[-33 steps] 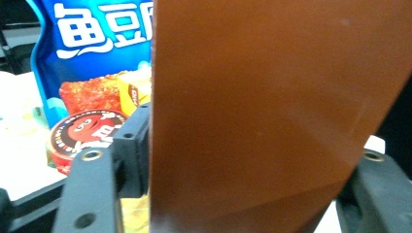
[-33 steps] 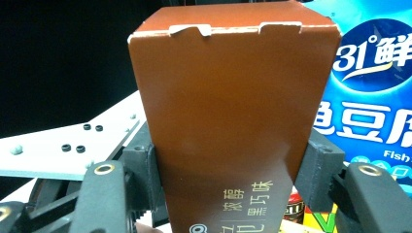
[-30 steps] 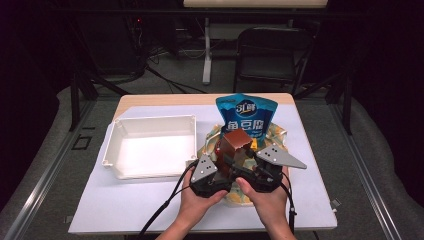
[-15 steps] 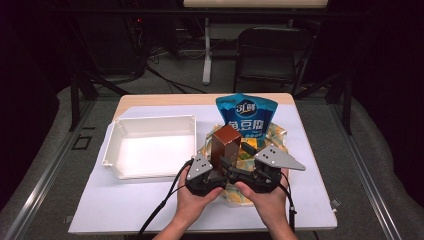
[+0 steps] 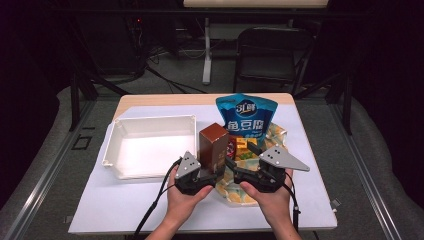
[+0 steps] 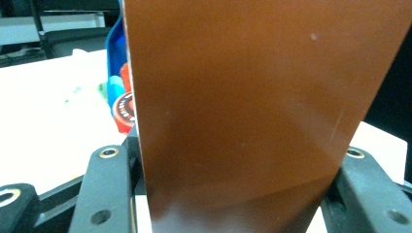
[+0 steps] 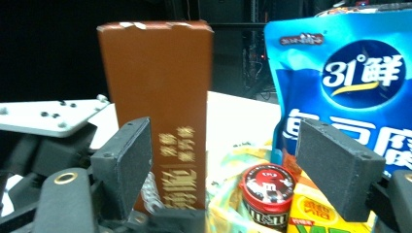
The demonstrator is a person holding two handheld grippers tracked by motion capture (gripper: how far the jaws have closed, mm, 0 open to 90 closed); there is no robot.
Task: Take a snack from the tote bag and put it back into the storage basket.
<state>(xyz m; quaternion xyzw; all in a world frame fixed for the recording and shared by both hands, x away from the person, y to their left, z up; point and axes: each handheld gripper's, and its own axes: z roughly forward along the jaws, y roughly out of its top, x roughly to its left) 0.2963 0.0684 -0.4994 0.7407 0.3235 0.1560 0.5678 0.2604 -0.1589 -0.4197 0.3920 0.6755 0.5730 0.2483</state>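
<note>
Brown box (image 6: 252, 111) runs off the top and bottom edges of my left gripper view and hides most of the table behind it; its printed faces can't be seen there. Red round tin (image 6: 124, 112) half covered by the box edge, lettering too blurred to read. In my right gripper view, blue snack bag (image 7: 350, 82) cut by the right and top edges, yellow pack (image 7: 323, 213) cut at the bottom. From the high view, snacks beside the box too small to identify.
</note>
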